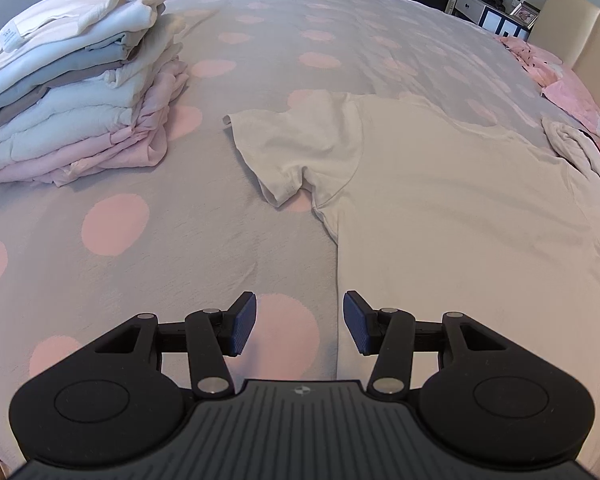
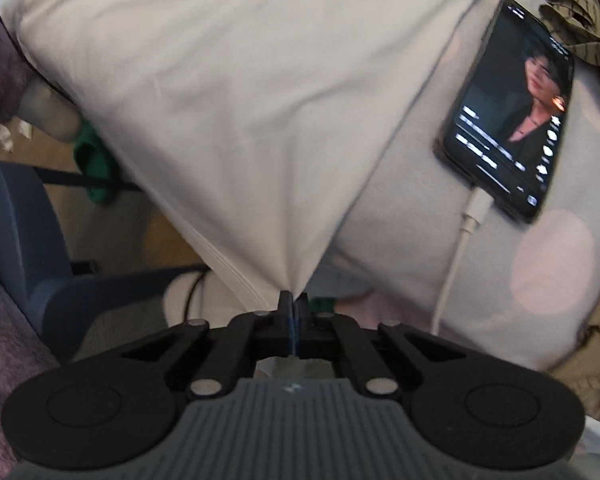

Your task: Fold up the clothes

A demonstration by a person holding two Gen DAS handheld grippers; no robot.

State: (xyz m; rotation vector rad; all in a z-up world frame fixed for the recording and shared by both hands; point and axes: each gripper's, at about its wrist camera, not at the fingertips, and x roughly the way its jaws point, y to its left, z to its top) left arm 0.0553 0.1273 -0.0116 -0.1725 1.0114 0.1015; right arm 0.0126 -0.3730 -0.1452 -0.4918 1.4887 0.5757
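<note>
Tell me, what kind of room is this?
Most likely a bedroom. A wide bed with a grey, pink-spotted cover fills the view, folded clothes are stacked on it, and a phone lies charging beside a white T-shirt.

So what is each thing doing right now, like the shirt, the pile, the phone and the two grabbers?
white T-shirt: spread flat on the bed, not folded, one bottom corner pinched and pulled up
stack of clothes: folded, piled neatly
phone: screen lit, cable plugged in, lying on the bedspread
left gripper: open, nothing between its fingers
right gripper: shut on the shirt's corner
</note>
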